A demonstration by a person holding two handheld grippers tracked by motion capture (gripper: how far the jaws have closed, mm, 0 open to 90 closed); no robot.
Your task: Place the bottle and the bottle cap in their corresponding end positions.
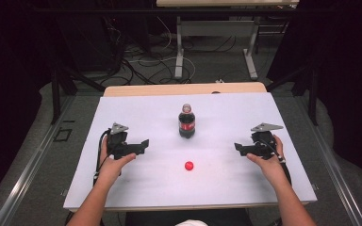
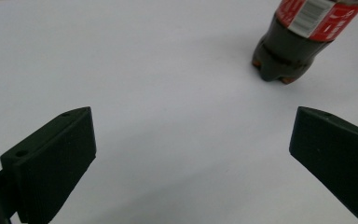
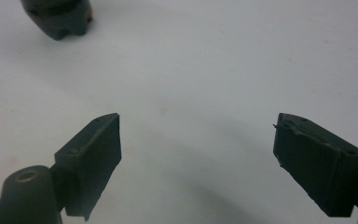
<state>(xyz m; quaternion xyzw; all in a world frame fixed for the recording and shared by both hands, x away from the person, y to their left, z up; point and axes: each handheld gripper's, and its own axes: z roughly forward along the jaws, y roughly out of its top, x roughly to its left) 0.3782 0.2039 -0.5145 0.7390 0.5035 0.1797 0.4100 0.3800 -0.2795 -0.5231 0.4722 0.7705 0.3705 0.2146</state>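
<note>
**Both grippers held wide, nothing between them, cola bottle and red cap on the table**

The fingers (image 2: 51, 163) of the left gripper (image 1: 143, 143) are spread wide with only bare white table between them. The right gripper (image 1: 238, 147) also has its fingers (image 3: 91, 158) set wide apart, nothing in the gap.

In the high view a person's two hands rest on a white table (image 1: 122, 188), one gripper in each, well apart at the left and right sides and pointing inward toward each other. A dark cola bottle (image 1: 186, 121) with a red label stands upright in the middle of the table, between the two grippers and a little farther from the person. Its neck is open. A small red bottle cap (image 1: 189, 165) lies on the table nearer the person, just in front of the bottle and apart from it.

In the left gripper view the bottle's base sits at the upper right; in the right gripper view it sits at the upper left.
</note>
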